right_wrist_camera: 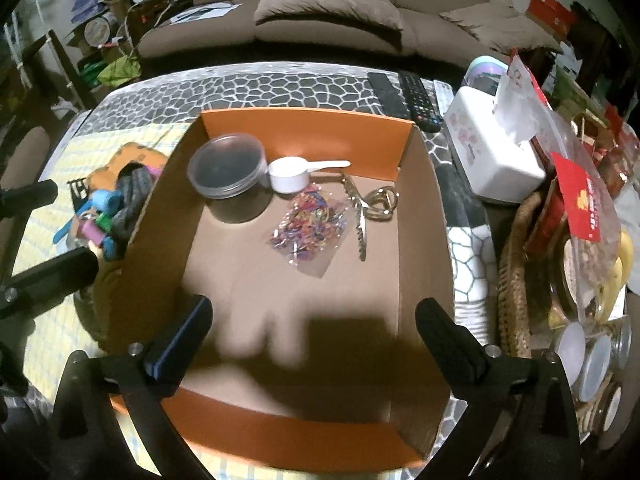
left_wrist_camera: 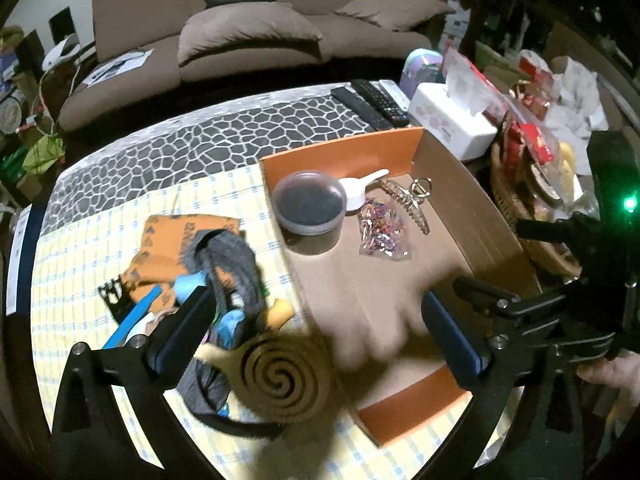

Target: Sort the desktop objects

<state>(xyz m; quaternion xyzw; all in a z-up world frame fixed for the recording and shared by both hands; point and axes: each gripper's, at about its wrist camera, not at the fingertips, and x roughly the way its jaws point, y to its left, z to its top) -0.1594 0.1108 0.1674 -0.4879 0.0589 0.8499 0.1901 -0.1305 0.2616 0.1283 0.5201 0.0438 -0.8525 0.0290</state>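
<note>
Both pairs of fingers are standing spread wide with nothing between them: we are holding the left gripper (left_wrist_camera: 320, 328) over the near left wall of the box and the spiral coil, and the right gripper (right_wrist_camera: 316, 328) over the near, bare floor of the box.

Going from largest down, we are looking at the orange cardboard box (right_wrist_camera: 304, 124) sitting on the table's checked cloth (left_wrist_camera: 80, 264). Left of the box, the pile of unsorted things (left_wrist_camera: 208, 264) is lying on the cloth, with the brown spiral coil (left_wrist_camera: 280, 376) at its near edge. Inside the box, at the far end, the lidded round tub (right_wrist_camera: 226, 166) is sitting leftmost, the white scoop (right_wrist_camera: 290, 176) just right of it, the gold hair claw (right_wrist_camera: 360, 208) rightmost, and the bag of coloured bands (right_wrist_camera: 312, 224) lying just nearer.
</note>
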